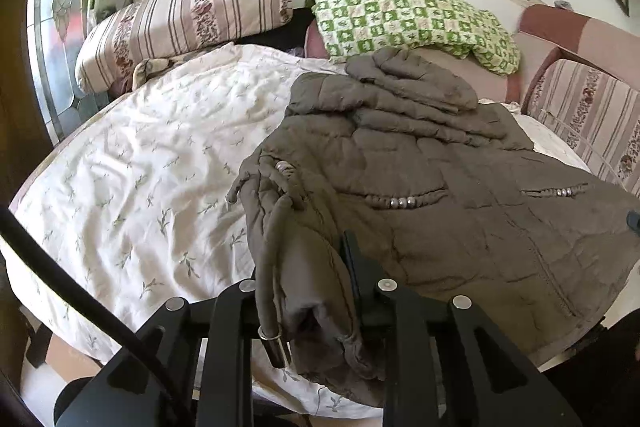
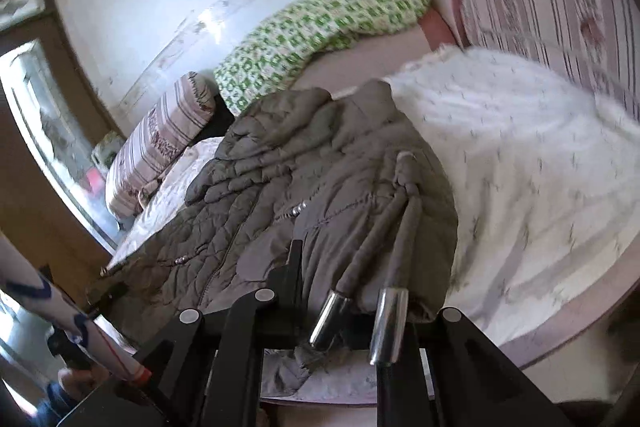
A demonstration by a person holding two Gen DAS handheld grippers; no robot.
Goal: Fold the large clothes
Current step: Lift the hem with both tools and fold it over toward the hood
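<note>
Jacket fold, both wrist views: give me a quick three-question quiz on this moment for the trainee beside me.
1. True or false: the brown quilted jacket hangs on a hanger against the wall.
2. Multiple choice: what is the left gripper clamped on? A) the green checkered pillow B) the jacket's near hem C) the striped bolster
3. Fill in: the two metal-tipped drawstring ends dangle in front of the ___ gripper.

Key
1. False: it lies spread on the white floral quilt on the bed.
2. B: fabric is bunched between its fingers.
3. Right, which also grips the hem.
</note>
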